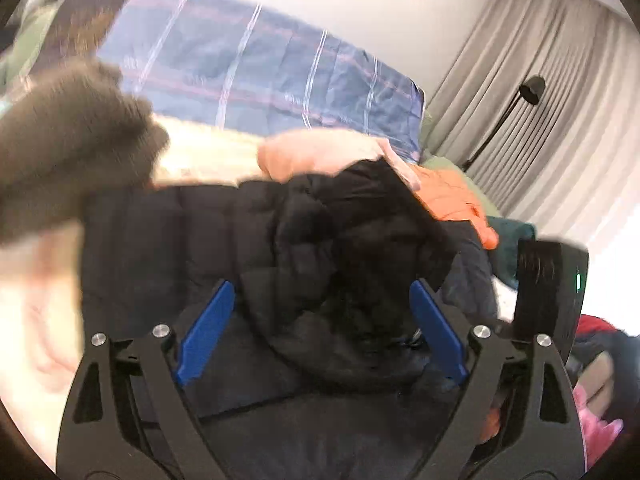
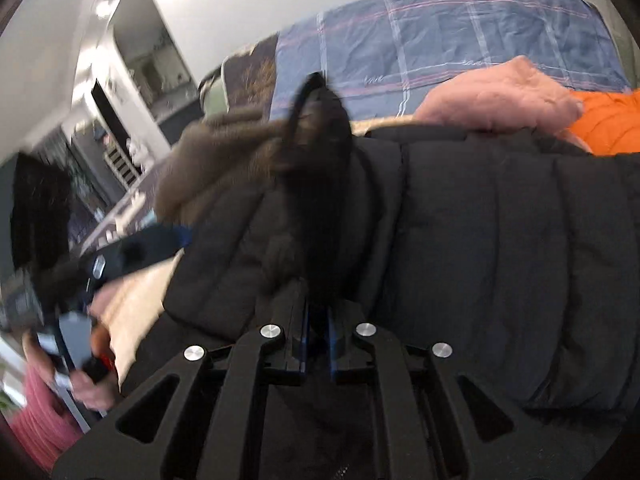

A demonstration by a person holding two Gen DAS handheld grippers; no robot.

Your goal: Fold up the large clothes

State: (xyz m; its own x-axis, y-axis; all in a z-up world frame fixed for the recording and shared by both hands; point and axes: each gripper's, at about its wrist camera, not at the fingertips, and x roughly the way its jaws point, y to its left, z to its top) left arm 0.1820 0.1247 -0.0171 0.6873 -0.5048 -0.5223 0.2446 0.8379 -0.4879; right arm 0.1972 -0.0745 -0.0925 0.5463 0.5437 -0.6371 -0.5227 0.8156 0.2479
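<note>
The black quilted coat (image 2: 500, 216) lies spread across the bed, its fur-trimmed hood (image 2: 224, 168) lifted at one end; the right claw (image 2: 316, 316) is clenched on a dark fold of the hood fabric, which stands up from between its pressed-together blue pads; the left claw (image 1: 320, 320) is released, its blue fingers (image 1: 208, 332) splayed wide with the bunched black cloth lying between them but unpinched.

To my eye the step in hand is carrying the hood over onto the coat's body; it would go best if the right claw kept its pinch and drew the hood across in a low flat arc, with the open left claw pressing the body down so the slippery quilting does not slide along with it; the fur trim is bulky and may spring back, so I would lay it flat before letting go.

Beside the coat, toward the wall, a pink garment (image 2: 500, 96) and an orange one (image 2: 608, 120) crowd its far edge and could be caught under the fold; a blue checked blanket (image 2: 460, 36) lies behind them; grey curtains (image 1: 552, 60) and a black floor lamp (image 1: 532, 88) stand well apart.
</note>
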